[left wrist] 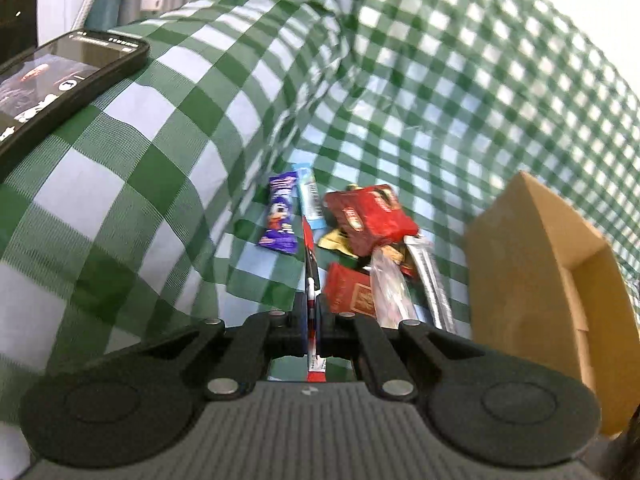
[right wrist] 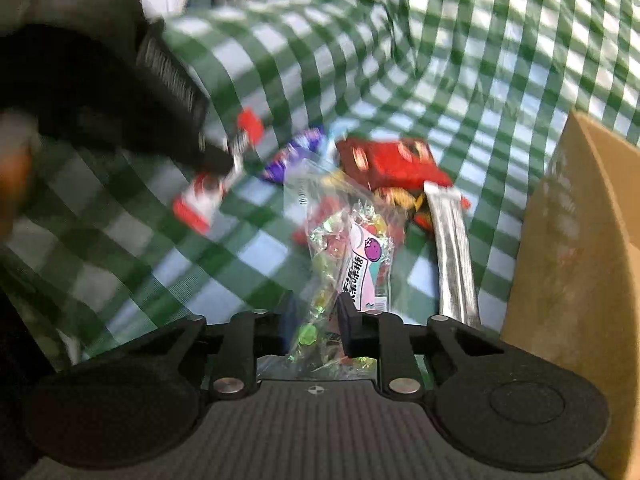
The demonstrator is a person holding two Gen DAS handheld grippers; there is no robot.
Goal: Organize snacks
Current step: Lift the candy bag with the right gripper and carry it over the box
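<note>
Left hand-held gripper (left wrist: 310,312) clamped on red-white wrapper (left wrist: 311,276); right hand-held gripper (right wrist: 320,320) pinching candy bag (right wrist: 348,252).

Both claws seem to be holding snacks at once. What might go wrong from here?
The left gripper pinches a thin red-and-white packet edge-on, so it could slip out. The right gripper holds a loose clear candy bag, which might snag the pile. The cardboard box sits close and could get bumped.
</note>
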